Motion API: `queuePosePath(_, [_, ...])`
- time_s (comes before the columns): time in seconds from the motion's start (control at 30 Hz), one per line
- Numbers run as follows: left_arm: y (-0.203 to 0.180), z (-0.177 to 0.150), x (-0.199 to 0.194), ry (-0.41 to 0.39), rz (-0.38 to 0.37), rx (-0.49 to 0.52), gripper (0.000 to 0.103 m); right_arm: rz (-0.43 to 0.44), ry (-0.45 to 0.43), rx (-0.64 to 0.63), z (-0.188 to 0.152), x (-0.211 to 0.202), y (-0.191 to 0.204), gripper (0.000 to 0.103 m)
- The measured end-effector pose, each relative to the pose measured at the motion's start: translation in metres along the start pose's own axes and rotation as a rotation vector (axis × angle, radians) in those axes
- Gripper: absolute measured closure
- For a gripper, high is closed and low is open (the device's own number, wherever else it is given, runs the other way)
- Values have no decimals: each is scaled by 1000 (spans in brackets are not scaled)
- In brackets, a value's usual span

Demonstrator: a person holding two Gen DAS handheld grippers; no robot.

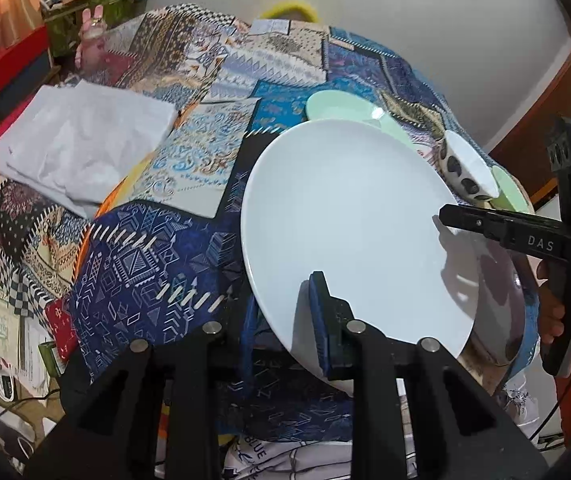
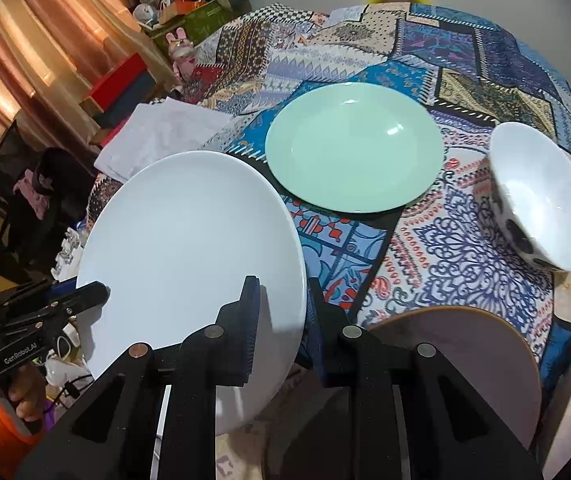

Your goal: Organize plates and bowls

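Observation:
A large white plate (image 1: 349,216) (image 2: 189,240) is held off the table at two sides of its rim. My left gripper (image 1: 283,296) is shut on its near edge, one blue pad on top and the other finger underneath. My right gripper (image 2: 281,286) is shut on the plate's right edge in the same way; it also shows in the left wrist view as a black finger (image 1: 451,216) lying on the rim. A pale lilac plate (image 2: 457,344) (image 1: 501,288) lies below. Farther back are a mint-green plate (image 2: 353,146) and a white bowl (image 2: 541,200) with dark spots.
A patchwork tablecloth (image 2: 465,248) covers the table. A folded white cloth (image 1: 81,148) lies at the left. A green dish (image 1: 505,188) peeks out beside the bowl. Boxes and clutter (image 1: 25,52) stand past the table's left edge. A person's hand (image 1: 553,312) grips the right handle.

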State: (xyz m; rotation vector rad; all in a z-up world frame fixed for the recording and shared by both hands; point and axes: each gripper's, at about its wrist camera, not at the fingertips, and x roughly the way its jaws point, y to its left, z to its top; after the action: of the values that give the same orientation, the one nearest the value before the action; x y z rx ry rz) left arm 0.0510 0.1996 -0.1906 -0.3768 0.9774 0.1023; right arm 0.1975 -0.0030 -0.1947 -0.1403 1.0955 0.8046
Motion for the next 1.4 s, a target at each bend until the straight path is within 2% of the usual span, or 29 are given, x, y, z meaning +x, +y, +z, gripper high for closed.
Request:
queuePosePath(0.7, [-62,7,-12,-46,-51,94,78,-39,-88,86,-26,-54,-35,82])
queuePosePath(1.4, [-126,1,11,22,-104,197,78,-76,-129,200,-70,-90,-81,82])
